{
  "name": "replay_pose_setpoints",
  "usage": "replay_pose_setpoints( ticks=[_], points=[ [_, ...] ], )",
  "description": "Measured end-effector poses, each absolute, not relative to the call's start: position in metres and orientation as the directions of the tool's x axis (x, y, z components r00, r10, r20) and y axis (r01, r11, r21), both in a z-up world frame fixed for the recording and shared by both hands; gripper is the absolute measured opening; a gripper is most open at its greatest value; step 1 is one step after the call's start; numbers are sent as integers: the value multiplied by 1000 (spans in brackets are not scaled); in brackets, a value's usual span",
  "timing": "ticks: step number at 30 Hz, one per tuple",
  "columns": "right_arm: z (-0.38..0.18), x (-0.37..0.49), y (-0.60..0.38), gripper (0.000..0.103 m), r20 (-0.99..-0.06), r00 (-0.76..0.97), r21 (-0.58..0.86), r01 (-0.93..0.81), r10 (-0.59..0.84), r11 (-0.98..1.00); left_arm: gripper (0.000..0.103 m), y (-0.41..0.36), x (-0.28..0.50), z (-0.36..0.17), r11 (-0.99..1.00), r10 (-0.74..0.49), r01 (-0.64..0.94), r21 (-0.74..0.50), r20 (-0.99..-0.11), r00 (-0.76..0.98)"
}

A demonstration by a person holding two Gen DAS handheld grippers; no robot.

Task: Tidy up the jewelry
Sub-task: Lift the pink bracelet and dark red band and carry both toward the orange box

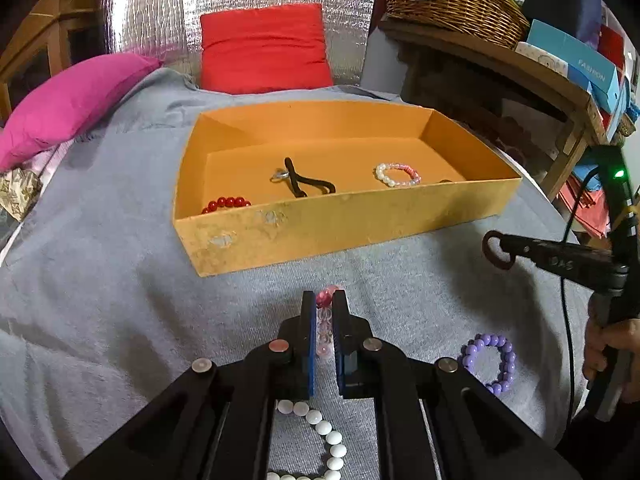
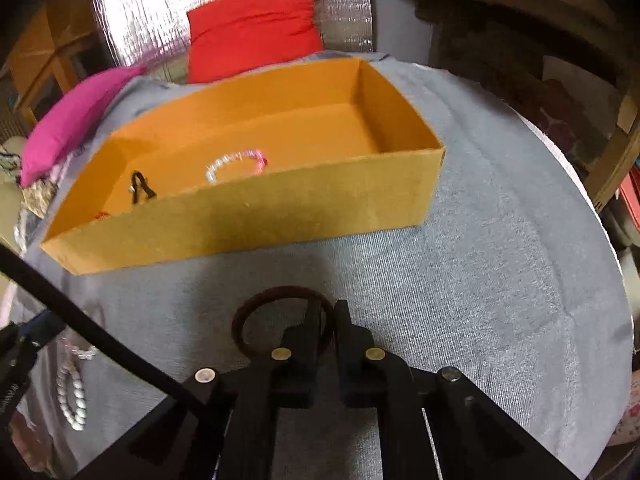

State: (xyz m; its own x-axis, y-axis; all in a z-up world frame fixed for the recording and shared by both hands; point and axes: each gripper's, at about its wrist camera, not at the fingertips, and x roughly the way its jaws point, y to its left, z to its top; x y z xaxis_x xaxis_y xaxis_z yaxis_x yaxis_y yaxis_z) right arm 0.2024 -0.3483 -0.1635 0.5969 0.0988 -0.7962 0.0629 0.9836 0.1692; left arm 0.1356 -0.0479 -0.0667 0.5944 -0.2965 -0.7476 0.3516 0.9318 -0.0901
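Grey cloth [image 1: 100,280], orange box [image 1: 320,232], left tongs [image 1: 323,300] pinching pink bracelet [image 1: 325,328]

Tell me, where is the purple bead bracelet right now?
In the left wrist view, the purple bead bracelet lies on the grey cloth, lower right, outside the orange box.

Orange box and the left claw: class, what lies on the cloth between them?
Only bare grey cloth lies between the orange box and the left claw, which grips a clear and pink bead bracelet. The left wrist view shows it.
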Motion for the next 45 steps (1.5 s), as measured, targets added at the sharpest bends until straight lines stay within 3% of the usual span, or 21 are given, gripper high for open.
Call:
replay_pose_setpoints(
  ticks=[7,25,41,45],
  points=[
    [-146,194,-346,7,-750,643,240,44,157,970,8,-52,134,-59,948,-248,314,-48,-730,637],
    [-140,188,-338,7,-721,669,253,11,181,968,8,-49,130,-44,974,-109,214,75,-672,732],
    [-136,181,-356,7,-692,705,246,29,155,969,8,-53,126,-41,971,-96,215,108,-647,757],
    [-142,185,-355,7,-717,681,239,38,150,970,8,-54,130,-48,968,-122,237,78,-681,722]
  ],
)
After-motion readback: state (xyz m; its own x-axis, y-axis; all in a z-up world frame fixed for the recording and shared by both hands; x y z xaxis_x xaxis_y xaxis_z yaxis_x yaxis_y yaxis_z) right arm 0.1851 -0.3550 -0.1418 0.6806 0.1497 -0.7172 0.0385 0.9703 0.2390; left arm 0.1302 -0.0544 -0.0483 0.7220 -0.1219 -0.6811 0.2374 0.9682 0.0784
